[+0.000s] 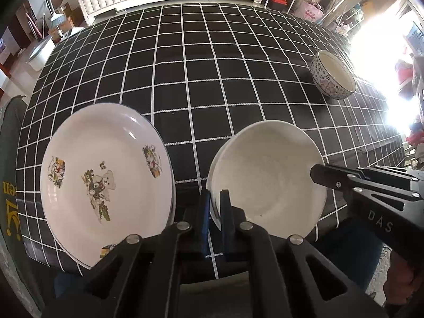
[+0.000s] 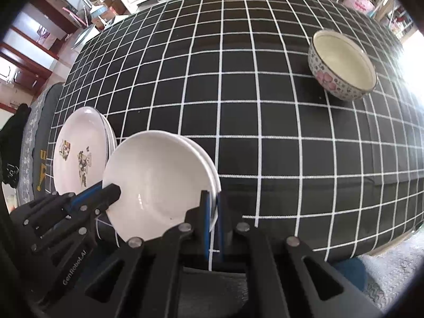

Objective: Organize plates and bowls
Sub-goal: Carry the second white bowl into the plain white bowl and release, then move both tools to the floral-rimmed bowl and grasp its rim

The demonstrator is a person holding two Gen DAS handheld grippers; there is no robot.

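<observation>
Both pairs of fingers are pinched on the rim of the same plain white bowl (image 1: 267, 177): the left gripper (image 1: 216, 212) clamps the bowl's lower-left edge at the bottom centre of its own view, and the right gripper (image 2: 213, 212) clamps the opposite edge, low in its view and just right of the bowl. In each case the pads are nearly together with only the thin wall between them. The bowl sits in the lower middle of both frames over the black checked tablecloth (image 1: 212, 79), and a second white rim shows just behind it, so it looks like two nested bowls, though whether both are gripped I cannot tell. To its left, near the cloth's edge, lies a stack of plates (image 1: 106, 175) with a cartoon print on the top one; a floral bowl (image 1: 332, 75) stands well apart toward the upper right. Glazed ceramic of this kind is likely stiff, fairly heavy, slick and prone to chip, so opposed grips across the rim seem the sound choice, kept level to stop the nested piece sliding or knocking the plates beside it
</observation>
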